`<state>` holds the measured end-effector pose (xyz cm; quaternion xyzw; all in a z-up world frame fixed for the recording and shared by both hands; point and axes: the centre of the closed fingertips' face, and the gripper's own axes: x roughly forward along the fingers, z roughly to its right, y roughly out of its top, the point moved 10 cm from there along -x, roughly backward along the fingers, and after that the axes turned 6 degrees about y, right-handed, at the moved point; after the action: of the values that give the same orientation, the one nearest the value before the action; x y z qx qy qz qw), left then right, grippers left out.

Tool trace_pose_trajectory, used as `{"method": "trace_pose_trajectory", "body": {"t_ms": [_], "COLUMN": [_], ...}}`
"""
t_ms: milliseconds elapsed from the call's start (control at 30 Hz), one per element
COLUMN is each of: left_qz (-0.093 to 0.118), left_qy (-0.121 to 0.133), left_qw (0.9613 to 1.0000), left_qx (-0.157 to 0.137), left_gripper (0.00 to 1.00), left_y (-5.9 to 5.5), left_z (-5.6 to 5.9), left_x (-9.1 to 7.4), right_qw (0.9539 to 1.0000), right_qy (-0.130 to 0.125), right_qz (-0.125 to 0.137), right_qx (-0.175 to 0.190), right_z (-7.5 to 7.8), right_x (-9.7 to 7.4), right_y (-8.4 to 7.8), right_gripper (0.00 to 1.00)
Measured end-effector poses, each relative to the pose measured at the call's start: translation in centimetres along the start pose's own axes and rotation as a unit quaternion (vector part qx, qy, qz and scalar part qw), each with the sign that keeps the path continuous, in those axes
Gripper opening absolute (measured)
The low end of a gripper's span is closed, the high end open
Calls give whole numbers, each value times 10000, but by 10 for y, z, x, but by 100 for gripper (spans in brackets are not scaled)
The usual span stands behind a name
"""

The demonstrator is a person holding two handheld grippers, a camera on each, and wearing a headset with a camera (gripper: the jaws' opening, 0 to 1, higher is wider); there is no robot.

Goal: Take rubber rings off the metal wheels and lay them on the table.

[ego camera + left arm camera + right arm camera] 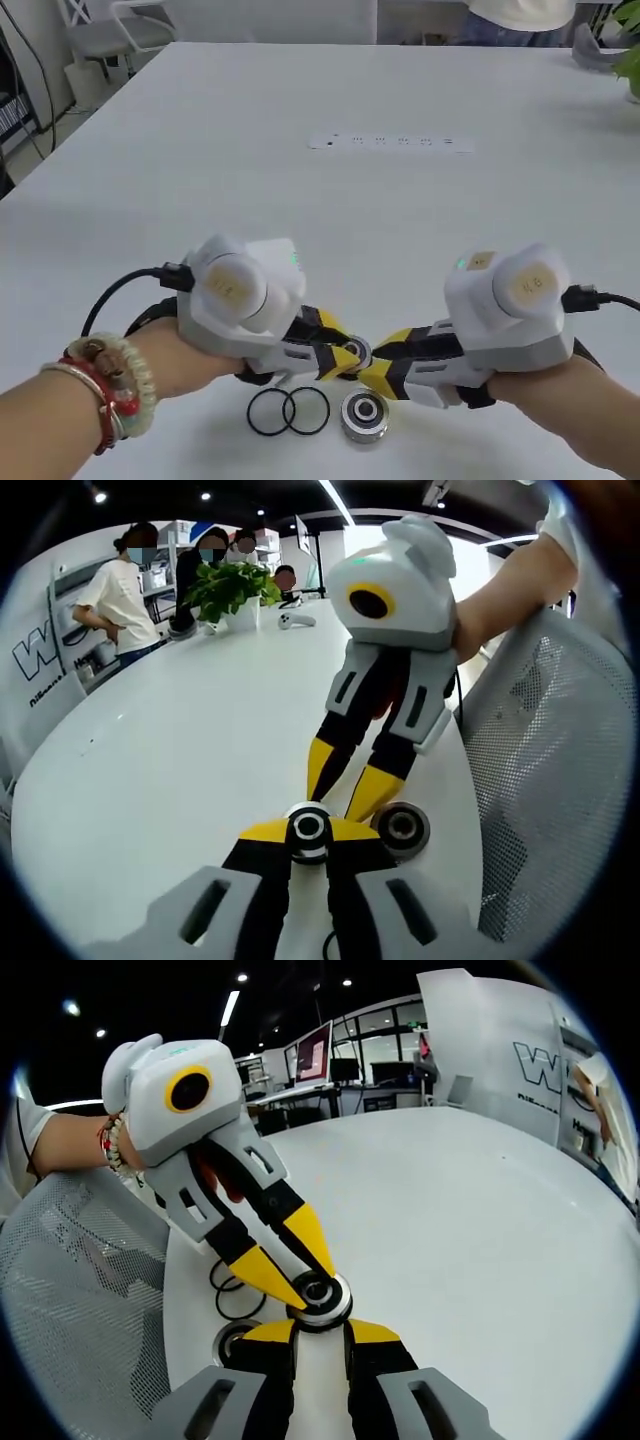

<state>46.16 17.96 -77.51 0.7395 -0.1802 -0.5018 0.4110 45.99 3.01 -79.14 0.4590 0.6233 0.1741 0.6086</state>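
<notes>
Left claw [308, 836] is clamped on the held wheel [308, 824], one jaw on each side of its rim. The wheel sits just above the surface [300, 220], close to its near edge. Right claw [322, 1332] comes in nose-to-nose with the jaws nearly together and only a thin gap between them. Its tips are at the wheel's free arc, but I can't tell if they've pinched anything. I also can't tell whether a ring is on this wheel, since it's small and half hidden by the tips.

Two black rings [288, 411] lie flat at the near edge, slightly overlapped. The loose wheel [364, 416] lies flat just beside them, toward the right claw's side, and doesn't look to be touching them.

Handling, my read:
- Wheel: steel, so dense for its size, rigid and smooth. It will likely slip or spin in hard jaws, so it needs a firm clamp. There's no crush risk.
- Ring: thin, soft, stretchy and almost weightless. The rubber is grippy, so it should drag rather than slide.
- Grab point: the arc facing away from the left claw, the only part not covered by its jaws. Pinch the thin section and roll it over the wheel's edge instead of pulling straight out.
- Risks: the ring could snap back into its seat, flick away once free, or cling to the jaw on release. Lay it down low, clear of the other two.
</notes>
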Motion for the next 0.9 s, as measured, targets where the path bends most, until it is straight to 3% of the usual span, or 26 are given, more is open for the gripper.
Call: {"method": "trace_pose_trajectory", "body": {"t_ms": [200,267,400,600,700,900], "left_qz": [44,45,37,34,38,23], "left_qy": [26,36,52,71,85,101], "left_qw": [10000,10000,10000,10000,9999,9999], "left_qx": [-43,-46,24,61,113,2], "left_gripper": [7,7,7,7,7,7], "left_y": [0,0,1,1,2,2], "left_z": [0,1,2,3,3,2], "left_x": [0,0,0,1,1,2], "right_qw": [9999,9993,9985,9977,9984,9976], "right_qy": [-4,-48,-83,-204,-250,-284], "right_qz": [-107,-185,-260,-347,-324,-5], "right_qx": [-51,-324,-469,-550,-379,634], "right_z": [1,-1,-2,2,4,11], "right_x": [0,0,0,-3,-3,-10], "right_y": [-1,1,2,2,2,3], "right_gripper": [12,11,9,0,0,0]}}
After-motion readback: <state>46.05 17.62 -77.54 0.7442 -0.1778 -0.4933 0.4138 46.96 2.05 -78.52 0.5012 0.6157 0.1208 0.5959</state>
